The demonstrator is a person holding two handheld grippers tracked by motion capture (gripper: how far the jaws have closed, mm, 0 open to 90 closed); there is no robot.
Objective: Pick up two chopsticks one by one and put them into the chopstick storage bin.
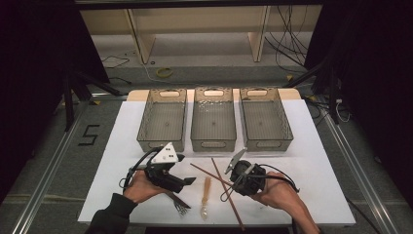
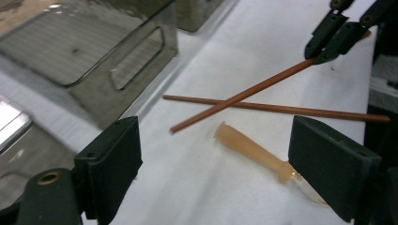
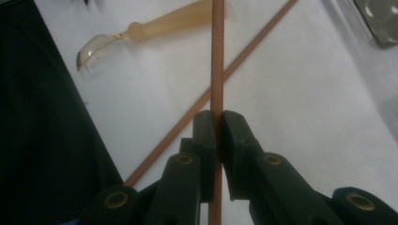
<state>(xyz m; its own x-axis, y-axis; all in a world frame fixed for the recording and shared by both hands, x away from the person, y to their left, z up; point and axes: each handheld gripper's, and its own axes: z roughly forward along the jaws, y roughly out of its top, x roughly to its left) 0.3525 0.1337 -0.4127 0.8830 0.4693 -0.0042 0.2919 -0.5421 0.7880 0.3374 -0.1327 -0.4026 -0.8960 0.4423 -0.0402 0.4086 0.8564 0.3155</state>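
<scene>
My right gripper [image 1: 229,187] [image 3: 217,126] is shut on a brown chopstick [image 1: 209,174] [image 3: 217,56], lifted at a slant over the white table [image 1: 311,161]. A second chopstick [image 1: 228,195] [image 3: 244,54] lies flat beneath it, crossing it. My left gripper [image 1: 184,171] [image 2: 218,164] is open, jaws wide apart and bare, pointing at a spoon [image 1: 206,195] [image 2: 248,147] with a tan handle and clear bowl that lies just ahead. The left gripper view also takes in the right gripper [image 2: 324,49] with the held chopstick [image 2: 244,93] above the flat one [image 2: 281,108].
Three grey see-through bins [image 1: 163,119] [image 1: 213,119] [image 1: 265,119] stand side by side at the back of the table. A metal fork [image 1: 179,204] lies near the front edge beside the person's left hand. Dark floor and rails surround the table.
</scene>
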